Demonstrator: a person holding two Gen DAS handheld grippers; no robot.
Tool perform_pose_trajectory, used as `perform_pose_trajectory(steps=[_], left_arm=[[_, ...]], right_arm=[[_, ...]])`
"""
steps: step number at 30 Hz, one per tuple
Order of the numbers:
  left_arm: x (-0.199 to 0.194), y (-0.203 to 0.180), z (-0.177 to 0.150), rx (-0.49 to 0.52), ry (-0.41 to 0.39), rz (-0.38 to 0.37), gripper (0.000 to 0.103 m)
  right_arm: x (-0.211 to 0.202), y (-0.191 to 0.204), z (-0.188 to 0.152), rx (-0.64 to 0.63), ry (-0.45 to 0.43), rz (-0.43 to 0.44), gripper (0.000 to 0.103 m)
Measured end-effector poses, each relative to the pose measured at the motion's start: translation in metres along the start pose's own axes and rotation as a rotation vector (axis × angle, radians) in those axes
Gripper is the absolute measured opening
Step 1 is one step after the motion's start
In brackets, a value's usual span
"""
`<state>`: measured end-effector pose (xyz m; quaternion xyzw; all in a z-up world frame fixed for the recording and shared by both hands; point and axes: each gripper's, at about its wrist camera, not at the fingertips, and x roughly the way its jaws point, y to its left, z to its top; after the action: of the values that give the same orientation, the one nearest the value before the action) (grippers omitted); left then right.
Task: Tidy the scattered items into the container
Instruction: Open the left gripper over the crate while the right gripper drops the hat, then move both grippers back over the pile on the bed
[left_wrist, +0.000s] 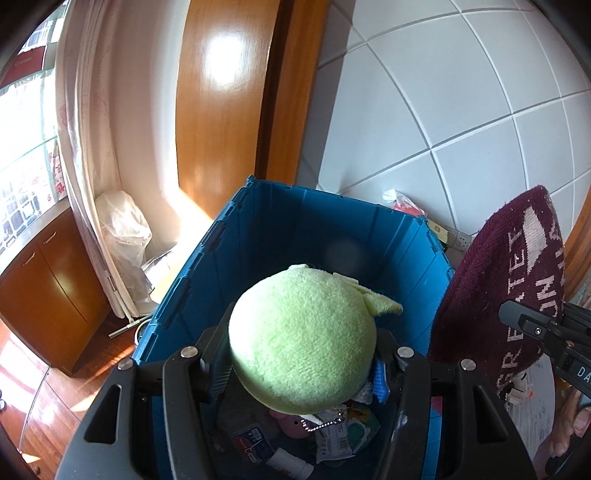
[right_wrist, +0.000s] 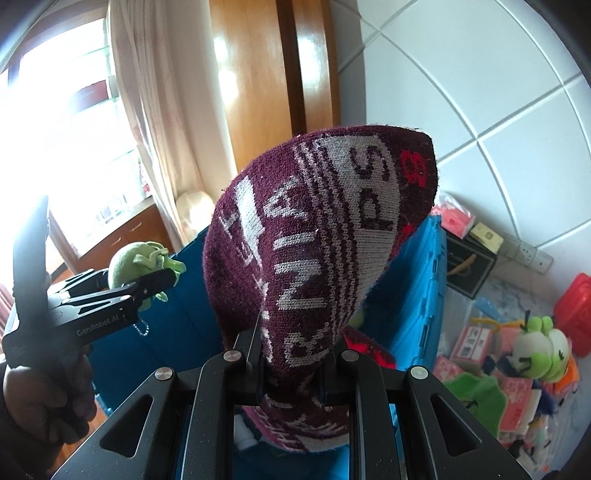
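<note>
A round green plush toy (left_wrist: 303, 339) sits clamped in my left gripper (left_wrist: 295, 354), held over the open blue crate (left_wrist: 258, 236). A maroon knitted hat (right_wrist: 314, 240) with grey lettering bulges up from my right gripper (right_wrist: 295, 373), which is shut on its fabric. In the left wrist view the hat (left_wrist: 498, 288) hangs just right of the crate, with the right gripper (left_wrist: 535, 328) beside it. The right wrist view shows the left gripper (right_wrist: 147, 288) with the green plush (right_wrist: 133, 266) at the left, before the crate (right_wrist: 417, 295). Several small items lie on the crate's floor.
Scattered on the surface at the right are a green frog plush (right_wrist: 539, 350), pink packets (right_wrist: 472, 343), a red box (right_wrist: 576, 310) and a black box (right_wrist: 469, 262). White tiled wall behind, a wooden door (left_wrist: 221, 103), curtain (left_wrist: 85, 147) and bagged bundle (left_wrist: 125, 236) at the left.
</note>
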<state>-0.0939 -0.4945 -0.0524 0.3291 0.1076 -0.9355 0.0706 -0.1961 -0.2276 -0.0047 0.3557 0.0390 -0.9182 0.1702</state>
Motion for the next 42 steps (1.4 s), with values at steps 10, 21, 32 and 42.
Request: perform_pose_trajectory(steps=[10, 21, 32, 42], left_arm=[[0.007, 0.001, 0.006, -0.006, 0.009, 0.009, 0.058], [0.01, 0.001, 0.012, -0.018, 0.008, 0.04, 0.082], [0.008, 0.001, 0.012, -0.024, 0.015, 0.078, 0.103], [0.004, -0.043, 0.002, 0.018, 0.006, 0.012, 0.103]], right_arm=[[0.005, 0.002, 0.003, 0.005, 0.006, 0.009, 0.019], [0.011, 0.007, 0.004, -0.027, 0.028, 0.004, 0.07], [-0.007, -0.006, -0.001, 0.027, -0.028, -0.042, 0.103], [-0.042, -0.038, -0.025, 0.092, -0.07, -0.078, 0.103]])
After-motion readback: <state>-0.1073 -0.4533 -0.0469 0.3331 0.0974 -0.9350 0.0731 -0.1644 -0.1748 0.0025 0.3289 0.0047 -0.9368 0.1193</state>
